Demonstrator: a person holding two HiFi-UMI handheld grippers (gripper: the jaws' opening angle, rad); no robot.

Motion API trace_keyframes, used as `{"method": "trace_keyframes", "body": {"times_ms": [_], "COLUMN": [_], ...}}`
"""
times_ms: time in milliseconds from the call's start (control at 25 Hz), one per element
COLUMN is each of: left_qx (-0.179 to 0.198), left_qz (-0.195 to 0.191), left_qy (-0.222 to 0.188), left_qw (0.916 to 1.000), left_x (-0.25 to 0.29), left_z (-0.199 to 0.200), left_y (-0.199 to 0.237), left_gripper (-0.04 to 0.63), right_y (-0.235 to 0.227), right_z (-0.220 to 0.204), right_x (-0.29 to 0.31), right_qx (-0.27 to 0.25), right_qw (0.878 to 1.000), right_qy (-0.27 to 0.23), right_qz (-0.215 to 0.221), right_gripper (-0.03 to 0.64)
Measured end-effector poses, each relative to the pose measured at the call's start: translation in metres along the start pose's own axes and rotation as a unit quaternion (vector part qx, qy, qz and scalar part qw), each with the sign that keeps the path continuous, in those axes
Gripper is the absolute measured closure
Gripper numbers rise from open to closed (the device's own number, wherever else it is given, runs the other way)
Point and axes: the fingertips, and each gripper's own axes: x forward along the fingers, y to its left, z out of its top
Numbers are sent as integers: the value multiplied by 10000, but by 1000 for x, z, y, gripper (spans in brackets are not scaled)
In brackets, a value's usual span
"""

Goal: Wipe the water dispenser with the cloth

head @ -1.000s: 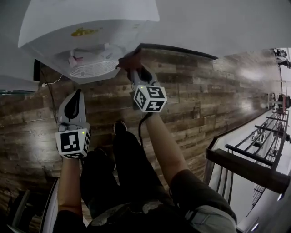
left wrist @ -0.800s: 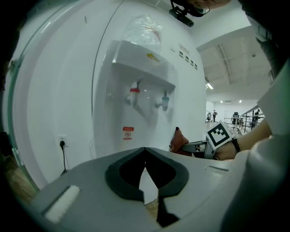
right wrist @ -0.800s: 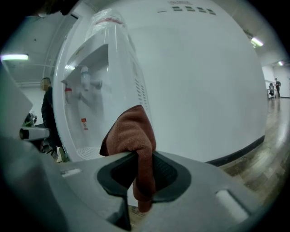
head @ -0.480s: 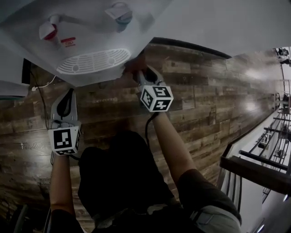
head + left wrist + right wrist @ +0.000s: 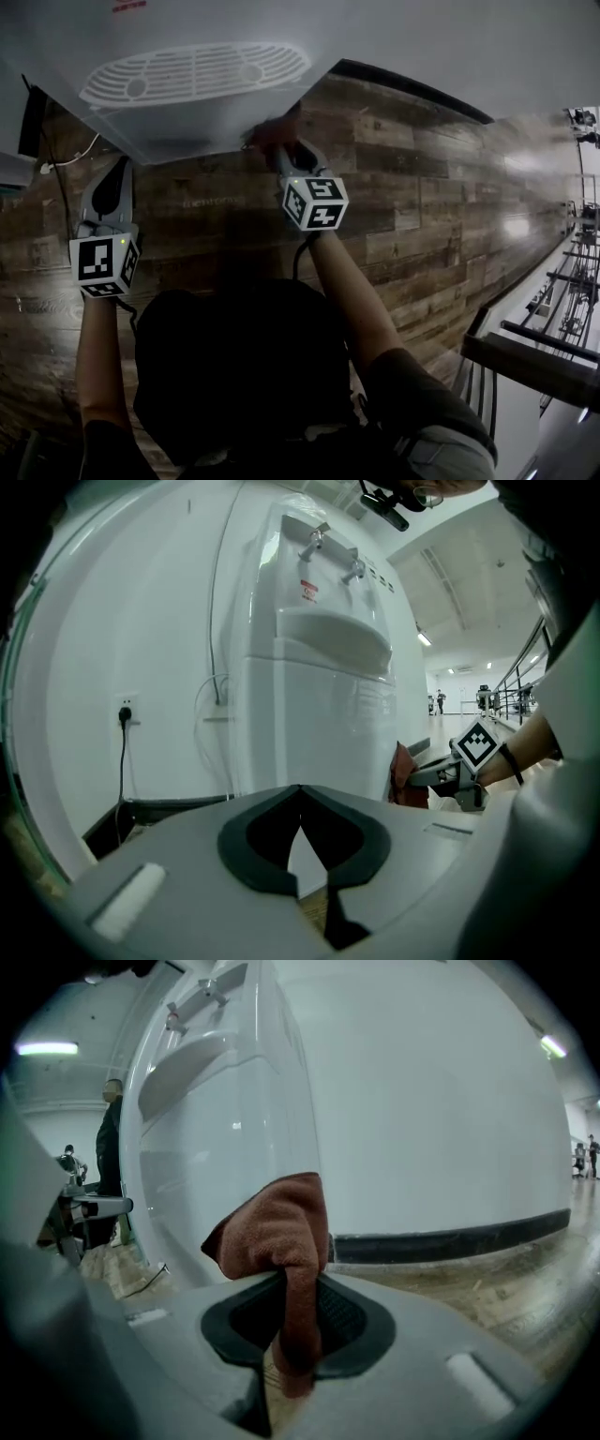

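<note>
The rust-red cloth (image 5: pixel 277 1232) stands lengthwise up out of the right gripper (image 5: pixel 292 1316), whose jaws pinch its lower end. Its bunched top lies against the lower front corner of the water dispenser (image 5: pixel 225 1138). The left gripper (image 5: pixel 300 836), jaws together on nothing, points at the dispenser's front, apart from it. Its view shows the taps (image 5: pixel 333 557) high up, while the head view catches only the drip grille (image 5: pixel 192 73).

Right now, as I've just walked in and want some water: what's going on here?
A person is wiping the white water dispenser with a reddish-brown cloth clamped in the right gripper, held against the cabinet's lower corner. The left gripper hangs nearby, jaws together, holding nothing.
</note>
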Motion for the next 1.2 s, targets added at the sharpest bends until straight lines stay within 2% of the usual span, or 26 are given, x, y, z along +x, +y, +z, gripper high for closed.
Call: {"method": "trace_keyframes", "body": {"times_ms": [120, 320, 400, 480, 600, 720, 840, 920, 1000, 1080, 1200], "left_qx": [-104, -685, -664, -637, -772, -564, -160, -114, -75, 26, -57], "left_qz": [18, -37, -157, -258, -277, -296, -271, -293, -316, -310, -283], "left_qy": [118, 334, 453, 504, 314, -17, -319, -654, -898, -1003, -859], "left_qw": [9999, 9971, 9966, 9964, 9961, 9980, 9990, 9974, 9954, 9945, 9959], "left_x": [4, 0, -1, -1, 1, 5, 3, -1, -5, -5, -2], "left_z": [-23, -59, -70, -74, -55, -12, 32, 62, 84, 91, 79], "left_y": [4, -1, -10, -17, -21, -25, -28, -29, -29, -27, -22], "left_gripper": [577, 577, 577, 577, 577, 577, 577, 577, 577, 577, 577], "right_y": [1, 6, 7, 6, 9, 30, 59, 71, 79, 83, 85], "right_z": [-28, -85, -105, -105, -73, -8, 74, 118, 146, 157, 150], "right_x": [14, 35, 40, 36, 10, -30, -74, -93, -98, -93, -79], "right_qx": [-23, 60, 30, -160, -199, -330, -553, -688, -708, -734, -683], "right_qw": [9998, 9978, 9958, 9955, 9987, 9978, 9836, 9716, 9634, 9599, 9611], "right_qy": [157, 644, 900, 925, 453, -425, -1534, -2093, -2415, -2541, -2540], "right_qz": [77, 129, 170, 142, 118, 393, 764, 861, 925, 928, 842], "right_gripper": [554, 554, 554, 554, 554, 554, 554, 554, 554, 554, 554]}}
